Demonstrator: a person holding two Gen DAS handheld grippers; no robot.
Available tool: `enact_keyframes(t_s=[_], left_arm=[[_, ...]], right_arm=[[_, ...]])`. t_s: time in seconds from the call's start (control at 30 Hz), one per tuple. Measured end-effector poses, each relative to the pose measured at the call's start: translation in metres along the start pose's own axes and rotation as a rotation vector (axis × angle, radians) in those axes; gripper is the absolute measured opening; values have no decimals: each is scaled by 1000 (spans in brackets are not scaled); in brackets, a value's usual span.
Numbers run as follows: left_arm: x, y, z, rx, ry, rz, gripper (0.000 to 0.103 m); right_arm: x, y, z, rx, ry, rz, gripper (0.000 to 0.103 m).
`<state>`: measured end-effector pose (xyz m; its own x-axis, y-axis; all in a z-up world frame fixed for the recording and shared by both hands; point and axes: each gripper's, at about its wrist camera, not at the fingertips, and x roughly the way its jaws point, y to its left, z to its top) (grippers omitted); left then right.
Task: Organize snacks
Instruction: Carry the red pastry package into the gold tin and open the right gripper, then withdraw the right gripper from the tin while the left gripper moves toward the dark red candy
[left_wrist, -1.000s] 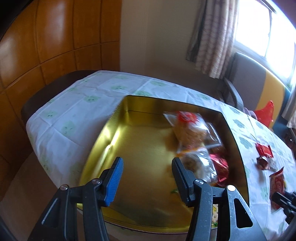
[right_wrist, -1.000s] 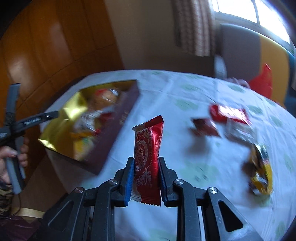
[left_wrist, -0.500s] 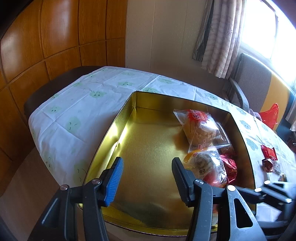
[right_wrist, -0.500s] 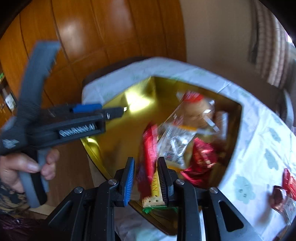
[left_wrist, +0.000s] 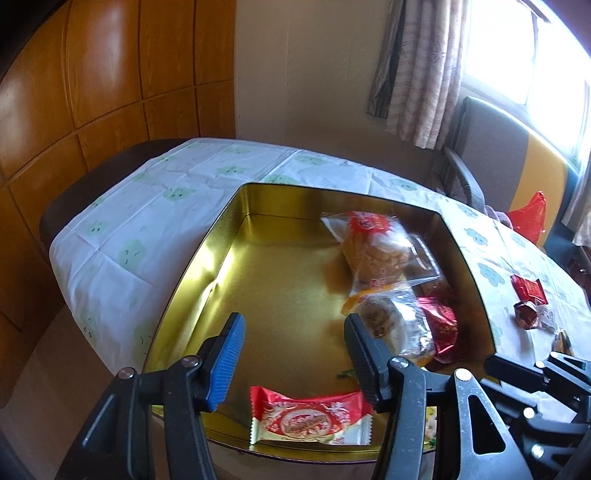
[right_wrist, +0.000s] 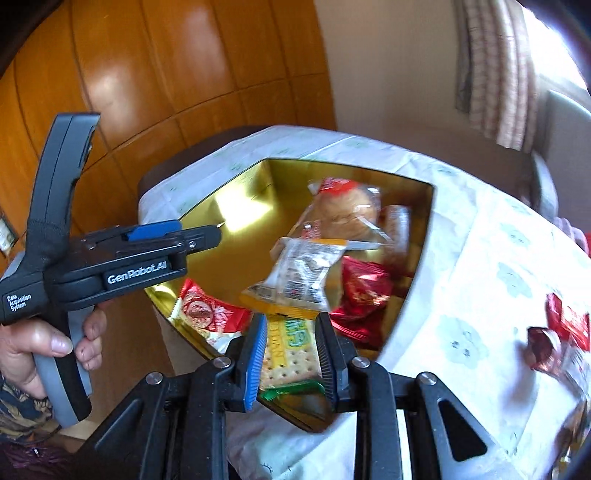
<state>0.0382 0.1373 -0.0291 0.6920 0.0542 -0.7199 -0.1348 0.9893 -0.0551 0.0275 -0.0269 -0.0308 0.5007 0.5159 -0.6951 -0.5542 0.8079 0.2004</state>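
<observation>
While left tool (left_wrist: 293, 321) opens empty, right tool (right_wrist: 290, 323) gapes, seemingly empty, above tin (right_wrist: 424, 240)

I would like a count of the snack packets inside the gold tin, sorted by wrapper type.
Clear bags: 3
Red foil packet: 1
Red-and-white packet: 1
Green cracker packet: 1
Total in the tin: 6
</observation>
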Motion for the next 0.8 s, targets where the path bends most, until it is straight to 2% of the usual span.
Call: enact_keyframes(t_s=[0.17,0.57,0.8], left_arm=[[-7,-11,-1,38,-22,-7,58],[-17,-34,-4,104,-43,-39,58],[-21,-52,-5,152,-51,-56,58]], right_arm=[[-19,-16,-8,82,-44,-55,28],[-54,-67,-52,251,-46,-186,29],[-77,-103,-91,336,3,-350,29]])
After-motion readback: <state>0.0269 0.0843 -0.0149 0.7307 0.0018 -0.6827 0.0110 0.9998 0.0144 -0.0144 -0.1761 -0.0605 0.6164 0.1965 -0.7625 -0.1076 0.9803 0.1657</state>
